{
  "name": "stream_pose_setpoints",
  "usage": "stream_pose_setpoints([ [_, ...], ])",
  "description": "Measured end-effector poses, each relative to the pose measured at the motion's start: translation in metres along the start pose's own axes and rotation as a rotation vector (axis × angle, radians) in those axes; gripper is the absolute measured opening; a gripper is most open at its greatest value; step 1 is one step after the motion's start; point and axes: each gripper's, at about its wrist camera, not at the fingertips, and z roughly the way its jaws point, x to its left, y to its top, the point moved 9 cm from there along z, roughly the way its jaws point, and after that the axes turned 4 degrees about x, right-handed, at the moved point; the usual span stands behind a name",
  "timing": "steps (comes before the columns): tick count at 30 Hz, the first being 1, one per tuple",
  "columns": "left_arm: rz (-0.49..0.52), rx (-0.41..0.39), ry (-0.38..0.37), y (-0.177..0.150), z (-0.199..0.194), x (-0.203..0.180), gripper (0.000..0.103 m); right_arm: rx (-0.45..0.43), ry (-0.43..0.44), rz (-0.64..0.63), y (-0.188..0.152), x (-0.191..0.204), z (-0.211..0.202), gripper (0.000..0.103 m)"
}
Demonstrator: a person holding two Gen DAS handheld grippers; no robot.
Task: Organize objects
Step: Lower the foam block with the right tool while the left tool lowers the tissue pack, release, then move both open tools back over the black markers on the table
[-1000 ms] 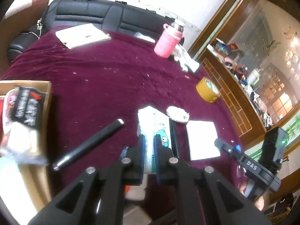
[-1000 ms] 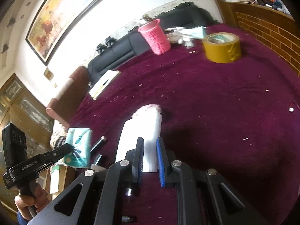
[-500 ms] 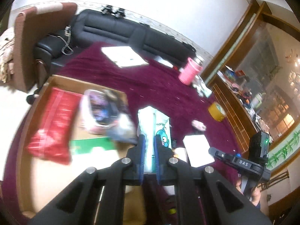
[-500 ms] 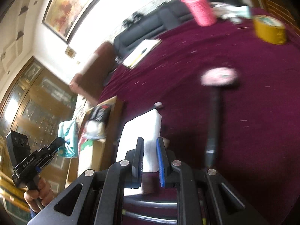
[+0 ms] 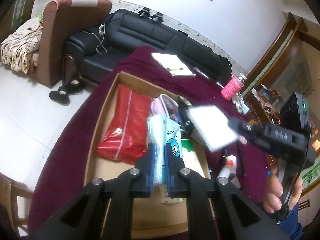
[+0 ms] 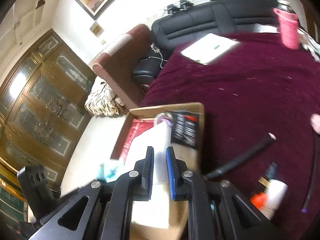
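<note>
My left gripper (image 5: 159, 150) is shut on a pale blue tissue pack (image 5: 166, 134) with a cartoon print, held above the open cardboard box (image 5: 100, 120). My right gripper (image 6: 160, 152) is shut on a white flat pad (image 6: 152, 146); the same pad (image 5: 212, 125) shows in the left wrist view at the tip of the right gripper (image 5: 233, 123), over the box's right edge. The box holds a red packet (image 5: 128, 126), a pink-lidded item (image 5: 164, 104) and a black snack bag (image 6: 185, 129). A hand (image 5: 280, 192) grips the right tool's handle.
On the maroon tablecloth (image 6: 250, 84) lie a black pen (image 6: 242, 158), a white bottle with an orange cap (image 6: 270, 194), a notepad (image 5: 172, 64) and a pink-sleeved bottle (image 5: 233, 88). A black sofa (image 5: 150, 34) and brown armchair (image 5: 66, 40) stand behind; boots (image 5: 66, 92) sit on the floor.
Both grippers swung left from the table's middle to over the cardboard box, each carrying its item. The tissue pack and the white pad left the cloth; the pen stayed.
</note>
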Motion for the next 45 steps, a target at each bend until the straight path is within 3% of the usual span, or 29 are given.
stream_pose_setpoints([
  [9, -0.009, 0.015, 0.008, 0.002, 0.024, 0.011, 0.009, 0.034, -0.073, -0.015, 0.023, 0.016, 0.067, 0.013],
  [19, -0.009, 0.034, 0.017, 0.001, 0.042, 0.011, 0.010, 0.083, -0.120, -0.075, 0.021, 0.017, 0.092, 0.012],
  [23, -0.010, 0.024, 0.020, 0.002, 0.039, 0.011, 0.016, 0.045, -0.093, -0.100, 0.019, 0.020, 0.064, 0.012],
  [28, -0.047, -0.020, 0.004, 0.001, 0.017, 0.017, 0.039, 0.029, -0.031, -0.062, -0.005, -0.003, 0.016, 0.013],
  [33, -0.047, -0.060, -0.004, -0.011, -0.005, 0.009, 0.039, 0.034, -0.039, -0.023, -0.041, -0.054, -0.028, 0.013],
  [39, 0.048, -0.032, -0.027, -0.038, -0.005, -0.042, 0.039, 0.000, -0.094, 0.075, -0.068, -0.133, -0.074, 0.013],
  [45, 0.192, 0.056, -0.037, -0.066, 0.031, -0.120, 0.047, -0.087, -0.181, 0.120, -0.065, -0.188, -0.100, 0.012],
])
